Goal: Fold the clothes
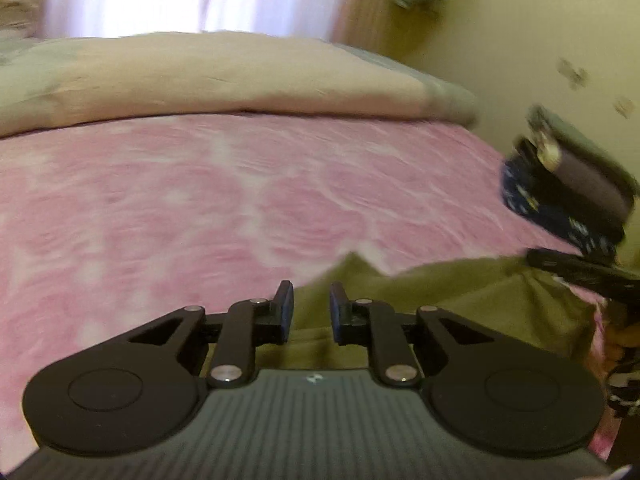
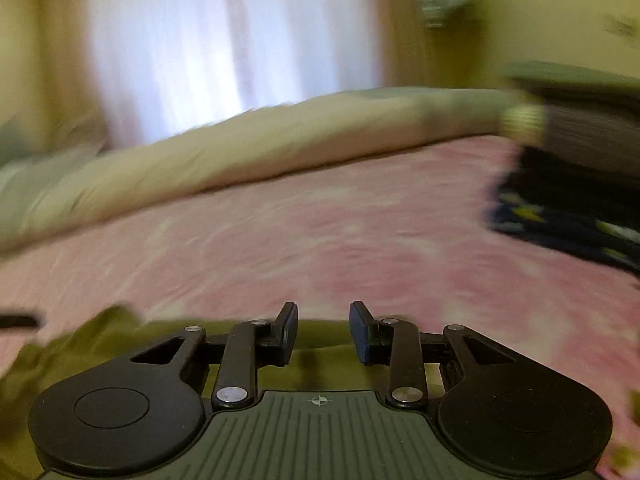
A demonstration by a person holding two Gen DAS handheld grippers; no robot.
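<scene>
An olive-green garment lies on the pink bedspread at the near edge, blurred by motion. My left gripper hovers over the garment's left part, open with a narrow gap and no cloth pinched between its pads. In the left wrist view a black finger of the other gripper shows over the garment's right end. My right gripper stands open, wider, above the olive garment, which reaches under it and off to the left. Nothing sits between its fingers.
A stack of folded clothes, dark blue patterned below and grey on top, sits at the bed's right side. A beige rolled duvet lies across the far end under a bright curtained window. A yellow wall is on the right.
</scene>
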